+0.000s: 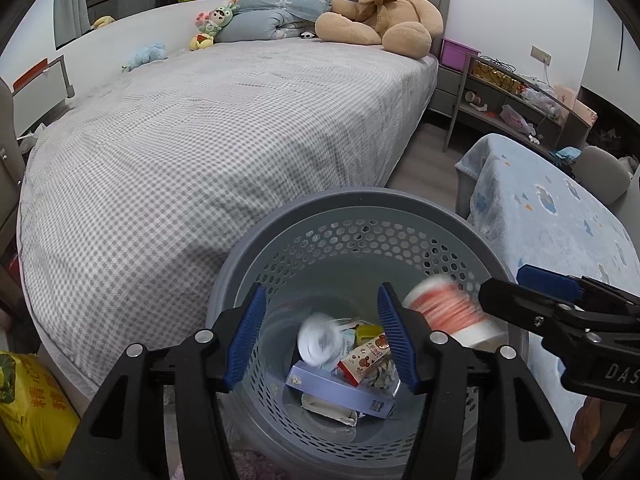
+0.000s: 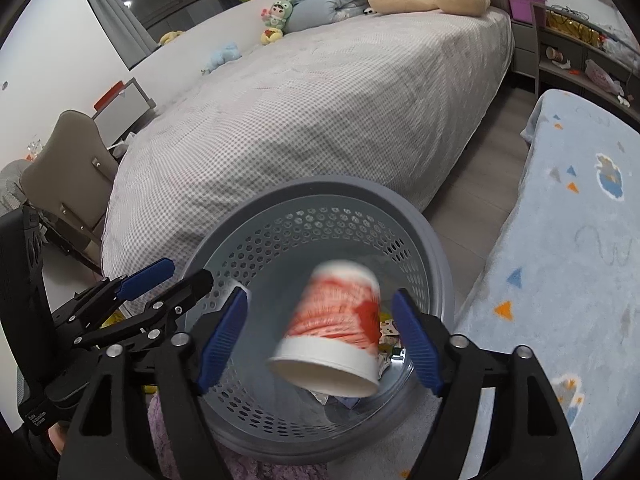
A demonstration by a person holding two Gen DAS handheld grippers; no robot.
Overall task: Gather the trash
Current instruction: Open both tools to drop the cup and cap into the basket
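Note:
A grey perforated waste bin [image 1: 360,196] stands on the floor at the foot of the bed, and both grippers hang over its mouth. My left gripper [image 1: 322,308] is open. Below it a blurred white object [image 1: 318,340] drops onto a lilac box [image 1: 340,392] and a red snack packet [image 1: 364,360] in the bin. My right gripper [image 2: 320,300] is open above the bin [image 2: 340,184]. A red and white paper cup [image 2: 336,332], blurred and tilted, is loose between its blue pads, touching neither. The left wrist view shows this cup [image 1: 452,312] beside the right gripper's fingers.
The checked bed [image 1: 220,140] fills the left and centre, with a teddy bear [image 1: 384,8] and small toys on it. A blue patterned blanket [image 1: 560,232] covers a surface on the right. A yellow bag [image 1: 28,408] sits at the lower left, and a grey chair [image 2: 68,168] stands on the left.

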